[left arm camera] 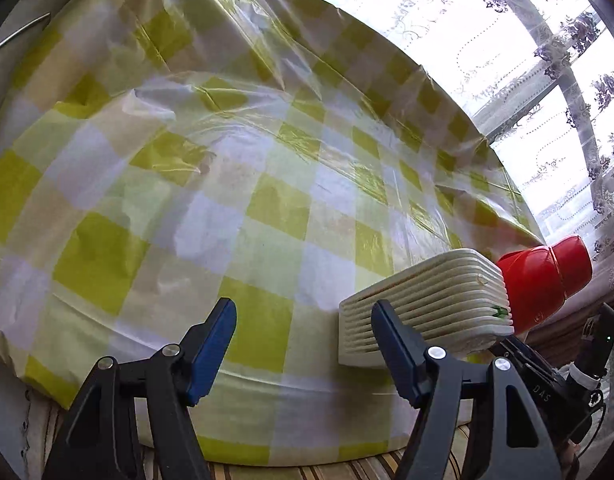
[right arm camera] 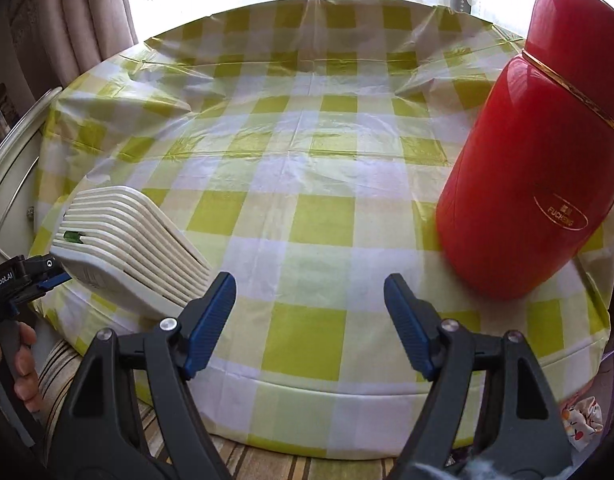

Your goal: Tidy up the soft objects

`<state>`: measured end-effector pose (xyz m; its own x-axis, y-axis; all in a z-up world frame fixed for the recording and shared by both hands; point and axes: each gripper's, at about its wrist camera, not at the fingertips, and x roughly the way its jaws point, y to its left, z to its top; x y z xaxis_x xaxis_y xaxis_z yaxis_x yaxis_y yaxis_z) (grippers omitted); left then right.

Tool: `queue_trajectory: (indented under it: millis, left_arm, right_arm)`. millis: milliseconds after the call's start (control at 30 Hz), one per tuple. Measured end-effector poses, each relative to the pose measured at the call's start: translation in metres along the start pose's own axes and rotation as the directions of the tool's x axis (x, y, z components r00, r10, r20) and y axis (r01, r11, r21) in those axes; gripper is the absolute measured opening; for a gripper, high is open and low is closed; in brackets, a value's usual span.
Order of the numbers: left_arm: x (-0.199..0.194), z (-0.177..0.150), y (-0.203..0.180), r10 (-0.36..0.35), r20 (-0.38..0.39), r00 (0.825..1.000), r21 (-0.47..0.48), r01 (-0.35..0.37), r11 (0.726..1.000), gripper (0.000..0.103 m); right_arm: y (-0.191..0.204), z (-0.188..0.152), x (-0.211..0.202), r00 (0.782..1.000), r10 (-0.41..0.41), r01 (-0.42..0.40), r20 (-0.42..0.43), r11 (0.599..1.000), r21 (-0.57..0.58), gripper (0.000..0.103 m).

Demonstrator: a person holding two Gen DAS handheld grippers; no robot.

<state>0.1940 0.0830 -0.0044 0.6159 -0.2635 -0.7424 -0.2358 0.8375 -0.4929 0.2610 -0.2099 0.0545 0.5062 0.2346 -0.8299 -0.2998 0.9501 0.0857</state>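
Note:
A round table point(left arm camera: 227, 208) wears a yellow-and-white checked plastic cloth; it also shows in the right wrist view point(right arm camera: 307, 184). A cream ribbed plastic box point(left arm camera: 427, 312) lies tilted near the front edge, also in the right wrist view point(right arm camera: 131, 252) at the left. My left gripper point(left arm camera: 305, 344) is open and empty above the front edge, just left of the box. My right gripper point(right arm camera: 309, 312) is open and empty over the front of the table. A patterned soft cloth point(right arm camera: 583, 424) shows below the table at the lower right.
A tall red canister point(right arm camera: 539, 168) stands at the table's right side, also in the left wrist view point(left arm camera: 547, 276). Lace curtains point(left arm camera: 547, 80) and a bright window are behind. A striped seat point(right arm camera: 67, 372) sits below the front edge. A white rail point(right arm camera: 15, 132) is at left.

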Motion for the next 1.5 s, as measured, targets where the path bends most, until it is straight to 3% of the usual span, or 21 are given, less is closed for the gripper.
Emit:
queue_trajectory:
  millis: [333, 1000, 1067, 1133, 1233, 1333, 1433, 1500]
  left_arm:
    - [0.022, 0.009, -0.007, -0.069, -0.049, 0.996, 0.034, 0.070, 0.997, 0.071]
    - [0.032, 0.015, -0.004, -0.081, -0.069, 0.994, 0.048, 0.084, 0.995, 0.070]
    - [0.025, 0.011, -0.002, -0.056, -0.059, 0.997, 0.046, 0.059, 0.997, 0.071]
    - [0.010, 0.000, -0.004, 0.017, -0.030, 0.999, 0.084, -0.015, 0.996, 0.071]
    - [-0.023, -0.037, -0.020, 0.089, 0.019, 0.996, 0.191, -0.091, 0.977, 0.071]
    - [-0.048, -0.082, -0.046, 0.103, 0.052, 0.993, 0.293, -0.114, 0.949, 0.071]
    - [-0.071, -0.117, -0.089, 0.044, 0.092, 0.995, 0.418, -0.078, 0.905, 0.071]
    - [-0.080, -0.141, -0.126, -0.048, 0.066, 0.997, 0.519, 0.007, 0.855, 0.079]
  right_arm:
    - [0.030, -0.004, 0.011, 0.994, 0.111, -0.111, -0.009, 0.988, -0.108, 0.079]
    - [0.037, -0.011, 0.012, 0.997, 0.070, -0.073, -0.026, 0.989, -0.127, 0.074]
    - [0.033, -0.018, 0.008, 0.998, 0.031, -0.035, -0.046, 0.994, -0.100, 0.074]
    - [0.030, -0.030, -0.006, 0.998, -0.014, 0.009, -0.060, 0.997, -0.073, 0.075]
    - [0.024, -0.058, -0.039, 0.998, -0.044, 0.043, -0.046, 0.999, -0.022, 0.078]
    - [0.011, -0.084, -0.069, 0.994, -0.104, 0.105, -0.023, 0.994, 0.028, 0.079]
    - [-0.018, -0.111, -0.102, 0.981, -0.193, 0.193, -0.011, 0.973, 0.126, 0.079]
    - [-0.041, -0.132, -0.124, 0.962, -0.271, 0.271, -0.026, 0.947, 0.171, 0.079]
